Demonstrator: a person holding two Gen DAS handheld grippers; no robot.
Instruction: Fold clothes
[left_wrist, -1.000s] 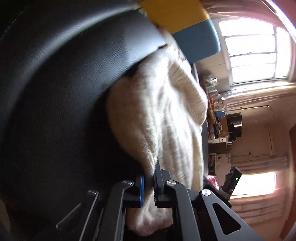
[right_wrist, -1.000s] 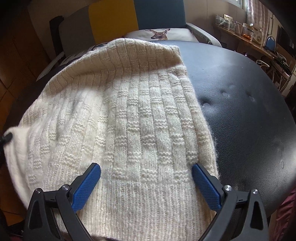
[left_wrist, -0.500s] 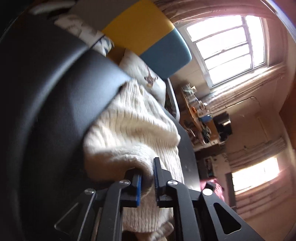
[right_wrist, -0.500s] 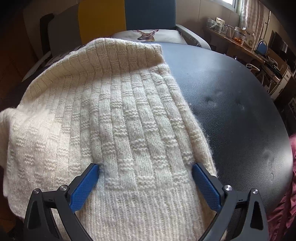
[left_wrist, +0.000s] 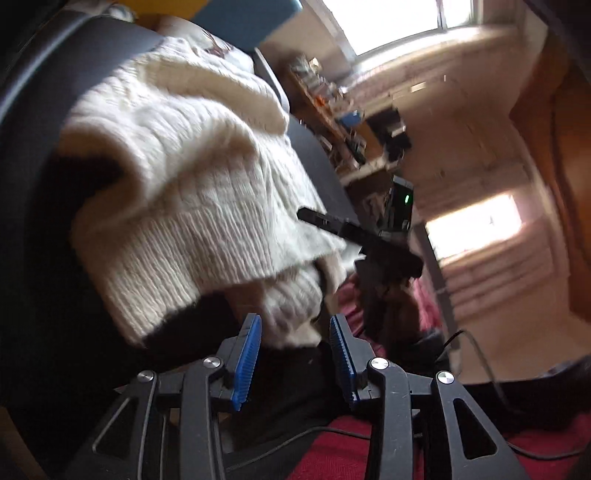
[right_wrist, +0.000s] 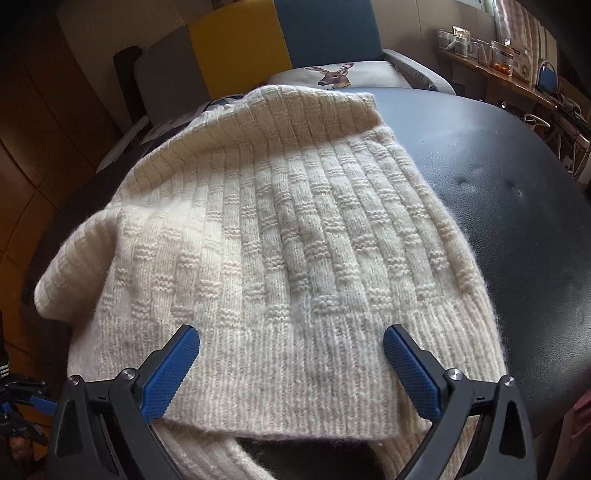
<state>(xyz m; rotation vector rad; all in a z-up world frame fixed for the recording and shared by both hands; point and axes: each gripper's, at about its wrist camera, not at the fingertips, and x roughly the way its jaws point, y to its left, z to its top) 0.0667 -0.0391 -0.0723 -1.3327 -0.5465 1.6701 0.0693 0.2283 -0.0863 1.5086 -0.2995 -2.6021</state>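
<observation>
- Left wrist view: my left gripper (left_wrist: 294, 354) stands with its blue pads parted and nothing between them; the near corner of the cream knit sweater (left_wrist: 192, 192) hangs just beyond the tips, loose and not clamped.
- Right wrist view: my right gripper (right_wrist: 290, 363) is spread wide, one pad on each side of the ribbed hem (right_wrist: 288, 354). The pads sit over or on the knit, but I cannot tell whether they press it. They grip nothing.
- The sweater (right_wrist: 280, 240) lies on the black padded surface (right_wrist: 517, 206), which is more of a leather-like cushion top than a desk. It covers the left and middle part, with its near edge drooping over the near rim and the right part of the surface bare.
- It is doubled over itself: a top layer ends at the ribbed hem near my right gripper, and a second layer (right_wrist: 221, 458) shows underneath at the near edge. In the left wrist view the same stacking shows as one flap over a lower one.
- On the left edge a lobe of knit (right_wrist: 74, 269) bulges out, rounded and untidy. I take it for a sleeve or side panel, but I cannot be sure which.
- My judgement: at least one fold is in the garment, but it is not a neat packet. The left bulge and the overhanging near edge suggest tidying or a further fold is left.
- Containers: I see no basket, box or drawer for the clothes. Small jars and boxes stand on a far shelf (right_wrist: 495, 55) at the right, and their contents are too small to tell.
</observation>
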